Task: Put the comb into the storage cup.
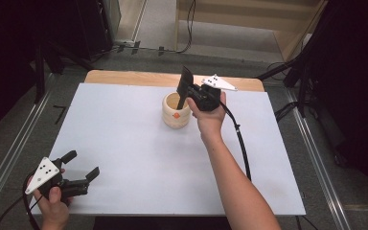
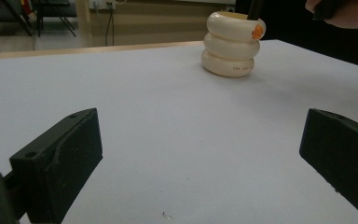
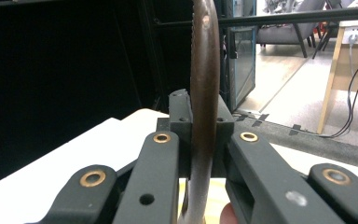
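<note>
A cream ribbed holder [image 1: 175, 114] with an orange mark stands on the white table top [image 1: 124, 143], right of centre toward the far edge; it also appears far off in the left gripper view [image 2: 232, 44]. My right gripper [image 1: 188, 94] hovers just above its rim, shut on a dark flat utensil [image 1: 186, 82] whose broad end points up and whose lower end dips into the holder. Seen edge-on in the right gripper view, the brown utensil [image 3: 205, 93] is clamped between the jaws of the right gripper [image 3: 200, 116]. My left gripper [image 1: 81, 164] rests open near the front left corner, with nothing between its fingers [image 2: 70, 154].
A wooden strip [image 1: 124, 77] runs along the table's far edge. The right gripper's cable [image 1: 242, 143] trails across the table beside the forearm. Dark stands and floor cables [image 1: 287, 112] surround the table.
</note>
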### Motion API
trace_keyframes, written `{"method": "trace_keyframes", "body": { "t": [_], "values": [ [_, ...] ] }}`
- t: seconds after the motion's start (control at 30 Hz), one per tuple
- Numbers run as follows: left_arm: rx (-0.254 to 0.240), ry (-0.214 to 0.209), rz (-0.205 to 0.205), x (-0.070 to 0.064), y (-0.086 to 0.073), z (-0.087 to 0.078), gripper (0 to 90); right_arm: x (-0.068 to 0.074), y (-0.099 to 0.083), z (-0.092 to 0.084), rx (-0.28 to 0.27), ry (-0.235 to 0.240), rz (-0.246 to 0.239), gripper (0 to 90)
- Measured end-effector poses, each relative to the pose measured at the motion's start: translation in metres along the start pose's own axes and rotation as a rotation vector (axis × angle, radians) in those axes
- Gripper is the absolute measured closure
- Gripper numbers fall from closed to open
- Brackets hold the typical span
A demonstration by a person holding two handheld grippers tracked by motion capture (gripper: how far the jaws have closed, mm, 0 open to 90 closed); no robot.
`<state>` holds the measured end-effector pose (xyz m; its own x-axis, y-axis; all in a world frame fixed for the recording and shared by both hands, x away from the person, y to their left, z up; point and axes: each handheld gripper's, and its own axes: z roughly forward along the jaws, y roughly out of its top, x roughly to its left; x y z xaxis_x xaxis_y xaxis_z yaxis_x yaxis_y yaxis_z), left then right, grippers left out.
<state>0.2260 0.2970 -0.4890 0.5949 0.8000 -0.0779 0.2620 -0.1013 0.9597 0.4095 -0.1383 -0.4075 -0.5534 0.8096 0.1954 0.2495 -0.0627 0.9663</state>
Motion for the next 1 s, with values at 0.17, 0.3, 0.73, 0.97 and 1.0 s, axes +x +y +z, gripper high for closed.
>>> {"method": "trace_keyframes", "body": {
  "t": [0.17,0.3,0.73,0.97,1.0],
  "values": [
    [0.003,0.0,0.001,0.0,0.0,0.001,0.0,-0.001,-0.004,0.002,0.008,-0.004,0.01,83.1],
    [0.003,-0.001,0.001,0.0,0.0,0.001,0.0,-0.002,-0.007,0.004,0.013,-0.004,0.008,83.1],
    [-0.002,-0.003,0.001,0.0,0.0,0.0,0.0,-0.002,-0.017,0.009,0.034,-0.002,0.03,83.1],
    [-0.009,-0.007,-0.014,0.002,0.0,-0.001,0.0,-0.008,-0.023,0.009,0.032,-0.002,0.059,83.1],
    [-0.01,-0.008,-0.014,0.002,0.0,-0.001,0.0,-0.009,-0.023,0.009,0.031,-0.002,0.07,83.1]
  ]
}}
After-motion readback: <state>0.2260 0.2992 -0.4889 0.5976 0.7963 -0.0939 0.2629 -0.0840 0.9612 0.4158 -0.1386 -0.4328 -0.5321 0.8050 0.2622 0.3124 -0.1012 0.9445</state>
